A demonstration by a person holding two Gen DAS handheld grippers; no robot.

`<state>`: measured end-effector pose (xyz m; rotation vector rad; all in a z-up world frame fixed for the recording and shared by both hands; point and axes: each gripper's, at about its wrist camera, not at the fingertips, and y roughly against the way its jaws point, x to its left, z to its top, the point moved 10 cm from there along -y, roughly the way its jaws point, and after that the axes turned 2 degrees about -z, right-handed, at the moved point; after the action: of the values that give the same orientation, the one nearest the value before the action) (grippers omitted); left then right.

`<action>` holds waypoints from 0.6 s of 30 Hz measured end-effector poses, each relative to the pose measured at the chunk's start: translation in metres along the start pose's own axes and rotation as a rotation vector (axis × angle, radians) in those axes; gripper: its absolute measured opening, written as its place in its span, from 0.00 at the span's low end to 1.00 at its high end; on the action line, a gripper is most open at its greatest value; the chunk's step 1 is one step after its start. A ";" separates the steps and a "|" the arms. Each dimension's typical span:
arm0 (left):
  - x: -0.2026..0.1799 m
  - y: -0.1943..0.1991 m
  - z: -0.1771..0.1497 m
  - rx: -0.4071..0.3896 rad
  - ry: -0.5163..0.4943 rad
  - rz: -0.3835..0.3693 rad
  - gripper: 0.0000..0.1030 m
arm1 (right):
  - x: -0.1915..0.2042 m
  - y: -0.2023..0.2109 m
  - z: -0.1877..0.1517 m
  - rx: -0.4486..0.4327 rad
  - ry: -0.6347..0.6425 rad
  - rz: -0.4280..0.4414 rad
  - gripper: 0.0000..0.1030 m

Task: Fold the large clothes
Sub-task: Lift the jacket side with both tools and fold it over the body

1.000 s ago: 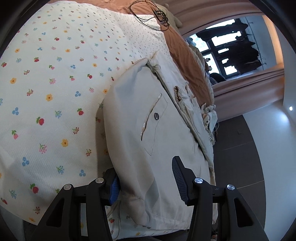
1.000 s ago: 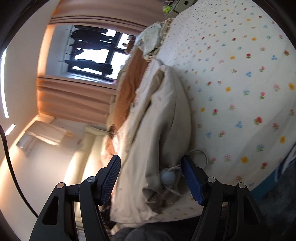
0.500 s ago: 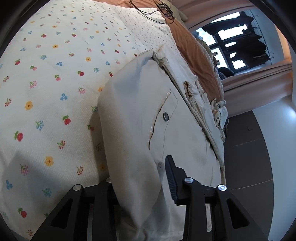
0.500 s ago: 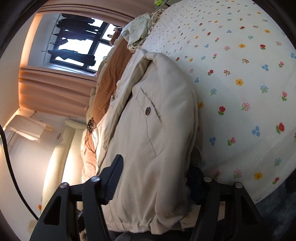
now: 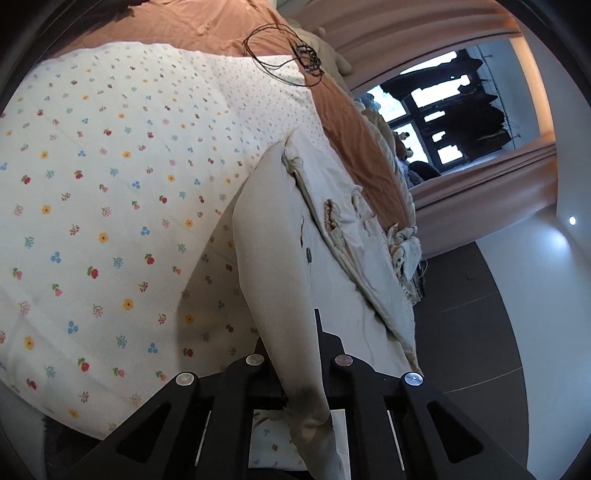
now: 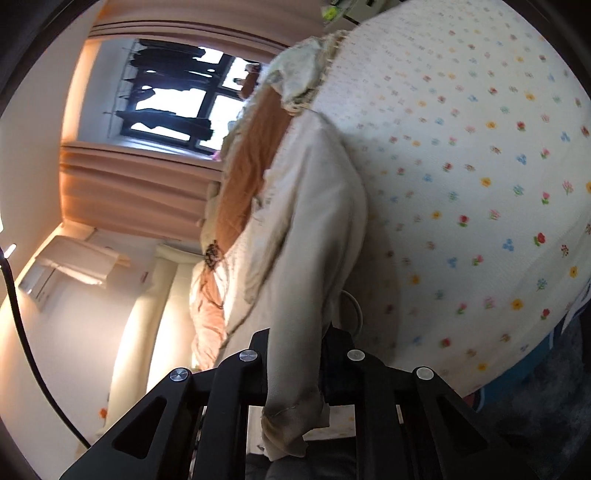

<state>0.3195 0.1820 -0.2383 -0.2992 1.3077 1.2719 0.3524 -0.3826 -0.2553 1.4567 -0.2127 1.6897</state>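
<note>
A large cream garment (image 5: 280, 236) with a buttoned pocket lies along the edge of a bed with a floral cover (image 5: 110, 203). My left gripper (image 5: 291, 332) is shut on a bunched fold of its near hem, which is lifted off the bed. In the right wrist view the same cream garment (image 6: 321, 206) rises in a ridge to my right gripper (image 6: 295, 336). Its jaws are closing with another part of the hem pinched between them; a flap of cloth hangs below the fingers. The pads of both grippers are hidden by cloth.
An orange blanket (image 5: 207, 26) and a black cable (image 5: 280, 48) lie at the far end of the bed. More crumpled cloth (image 6: 299, 77) lies beyond the garment. A white cord (image 6: 354, 306) lies beside it. Dark floor (image 5: 472, 325) borders the bed edge; a curtained window (image 6: 173, 99) is behind.
Both grippers went from open around the flat hem to closed on it. Both rose, pulling the near edge of the garment up into a narrow ridge.
</note>
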 end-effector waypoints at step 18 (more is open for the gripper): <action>-0.033 0.100 -0.019 -0.084 -0.021 -0.065 0.07 | 0.072 0.075 -0.028 -0.069 0.111 0.086 0.16</action>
<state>0.2362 0.1864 -0.1713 -0.3840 1.2195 1.2732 0.2851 -0.3756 -0.1709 1.3159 -0.2735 1.8090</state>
